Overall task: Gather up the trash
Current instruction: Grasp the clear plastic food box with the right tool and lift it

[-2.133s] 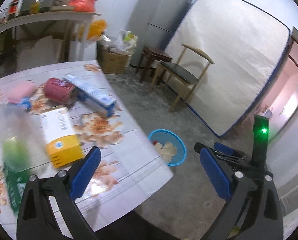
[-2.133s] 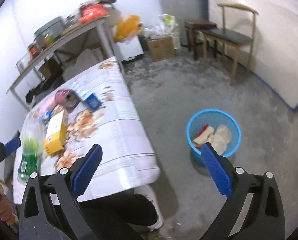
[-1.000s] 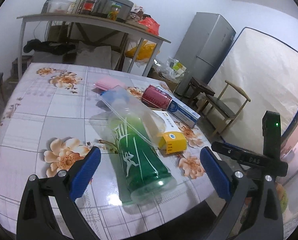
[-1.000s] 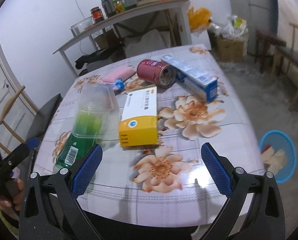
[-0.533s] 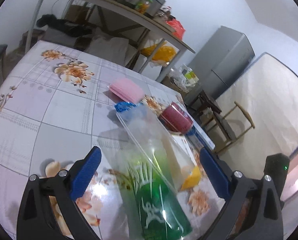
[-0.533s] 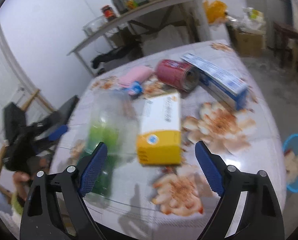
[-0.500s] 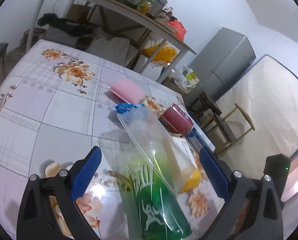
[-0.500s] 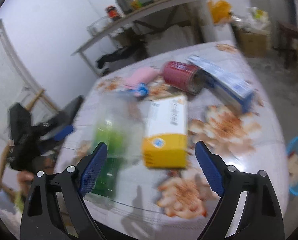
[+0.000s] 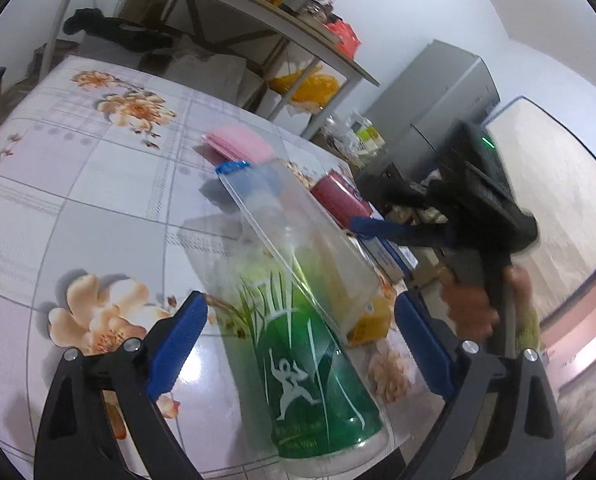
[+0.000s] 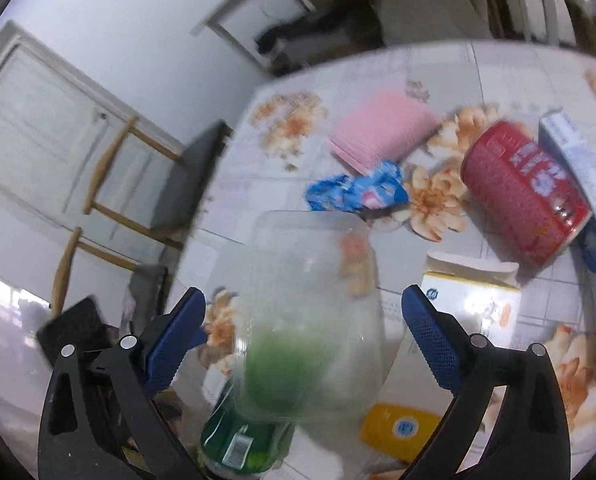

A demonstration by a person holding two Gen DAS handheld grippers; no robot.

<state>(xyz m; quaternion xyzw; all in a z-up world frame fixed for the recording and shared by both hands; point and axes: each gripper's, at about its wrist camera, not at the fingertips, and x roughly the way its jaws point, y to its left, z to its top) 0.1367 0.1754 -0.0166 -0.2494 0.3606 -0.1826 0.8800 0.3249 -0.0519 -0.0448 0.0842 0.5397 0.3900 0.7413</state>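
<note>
Nothing is in either grip yet, so by these views most of the collecting on the table is still ahead of you.

Starting at the left of the flowered tablecloth (image 9: 50, 184), your left gripper (image 9: 299, 322) has its blue pads wide apart, one on each side of the tall clear plastic tube with the green printed lower half (image 9: 298, 320), which lies on the table with its base towards you. The pads do not press on it.

Further along, beyond the tube's far end, lie the crumpled blue wrapper (image 10: 355, 192) and the flat pink pack (image 10: 381, 130), close together. Right of them the red can (image 10: 525, 192) lies on its side, and just beyond it the long white-and-blue carton (image 10: 577, 152). The yellow-and-white box (image 10: 465, 308) sits just beside the tube.

Your right gripper (image 10: 301, 334) is over the same tube from the other side, jaws opening, nothing clamped between them. No bin shows in either view.

Judging from this, the tube is your next pick; one gripper should take it and the other go for the box or can.
</note>
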